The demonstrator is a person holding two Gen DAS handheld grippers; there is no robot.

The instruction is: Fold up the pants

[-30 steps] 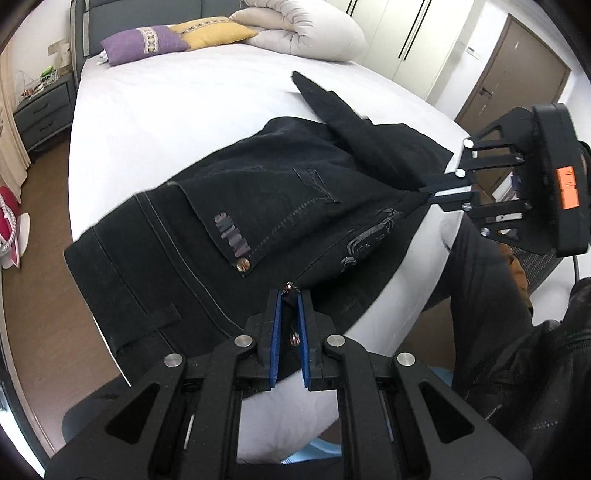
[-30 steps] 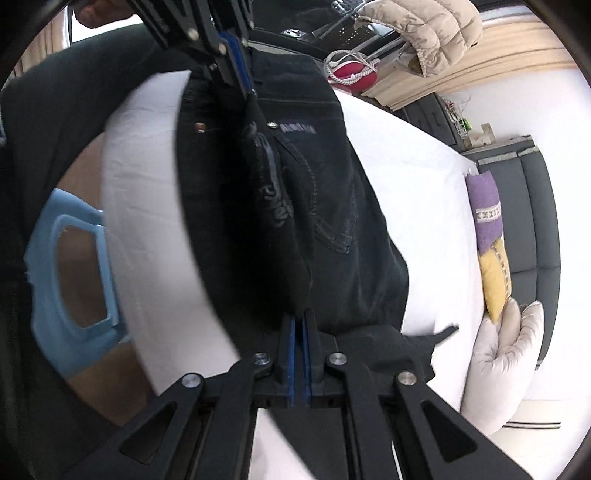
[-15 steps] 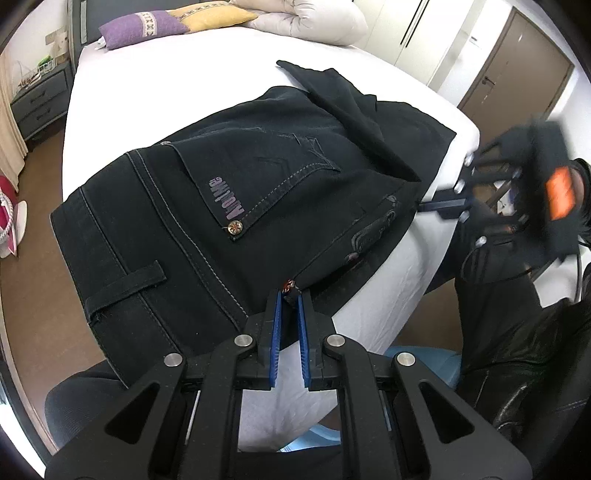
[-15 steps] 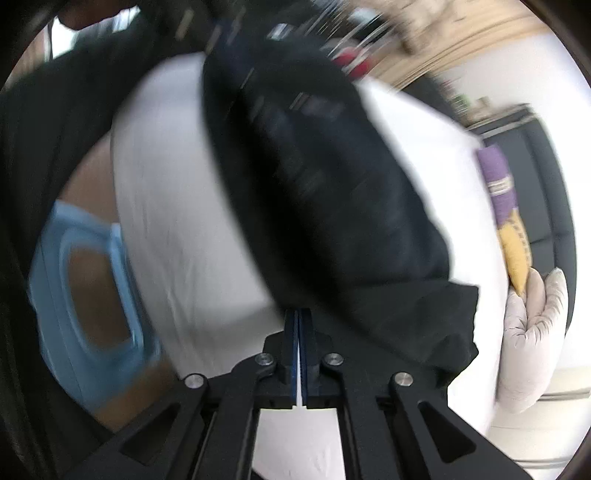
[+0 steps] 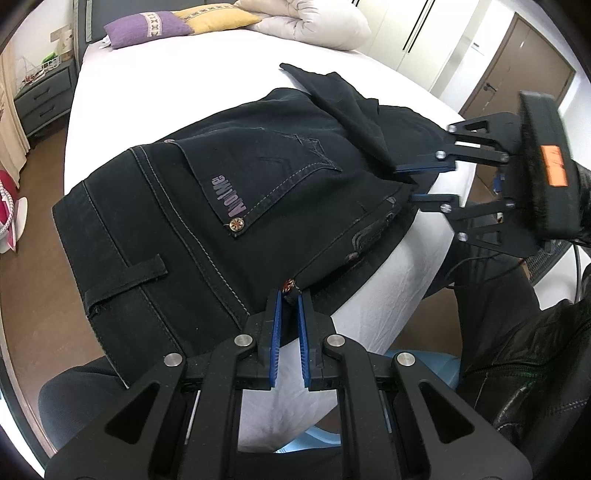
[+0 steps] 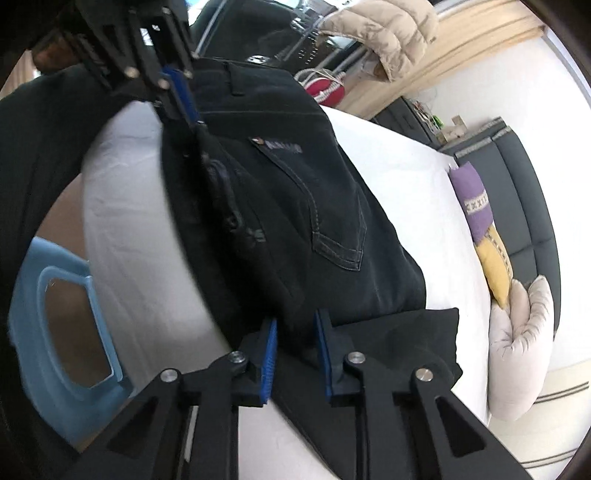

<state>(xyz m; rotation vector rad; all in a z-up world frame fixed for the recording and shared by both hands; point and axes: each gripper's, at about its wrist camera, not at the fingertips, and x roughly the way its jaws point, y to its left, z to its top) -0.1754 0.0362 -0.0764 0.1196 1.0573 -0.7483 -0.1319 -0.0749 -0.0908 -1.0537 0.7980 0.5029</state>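
Note:
Black jeans lie folded lengthwise on the white bed, back pocket up, near the mattress edge. My left gripper is shut on the waistband edge by a copper rivet. At the right of the left wrist view, my right gripper is at the jeans' other end. In the right wrist view the right gripper has its jaws opening, and the dark fabric of the jeans runs between the blue pads without being pressed. The left gripper shows at the top left there, still pinching the cloth.
A purple pillow, a yellow pillow and a rolled white duvet lie at the head of the bed. A grey nightstand stands beside it. A light blue stool and the person's dark-clothed legs are at the bed's near edge.
The jeans have come down flat onto the bed. My right gripper's jaws, pinched on the fabric before, now stand apart. The left gripper keeps its grip.

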